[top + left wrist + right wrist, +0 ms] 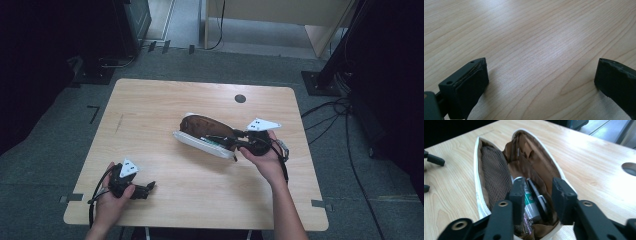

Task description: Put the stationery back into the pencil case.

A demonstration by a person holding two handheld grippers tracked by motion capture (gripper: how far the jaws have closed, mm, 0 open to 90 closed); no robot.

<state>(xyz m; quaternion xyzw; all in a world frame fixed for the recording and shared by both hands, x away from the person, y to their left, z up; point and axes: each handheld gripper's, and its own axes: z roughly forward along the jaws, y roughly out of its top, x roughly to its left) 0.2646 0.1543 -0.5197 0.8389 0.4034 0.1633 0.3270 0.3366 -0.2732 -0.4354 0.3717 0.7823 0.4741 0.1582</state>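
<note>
The big wooden table (pixel 165 110) is holding everything. A white pencil case (pixel 204 134) with a brown inside is lying open near the middle of the table, a bit toward the person's right. Pens (pixel 534 200) are lying inside the pencil case, next to a brown net pocket (pixel 495 172). The right gripper (pixel 537 195) is reaching into the near end of the pencil case, and its jaws are spread apart around the pens, not squeezing them. The left gripper (pixel 145 189) is resting on the table well apart from the pencil case, near the front left corner. Its jaws are spread wide, holding nothing.
</note>
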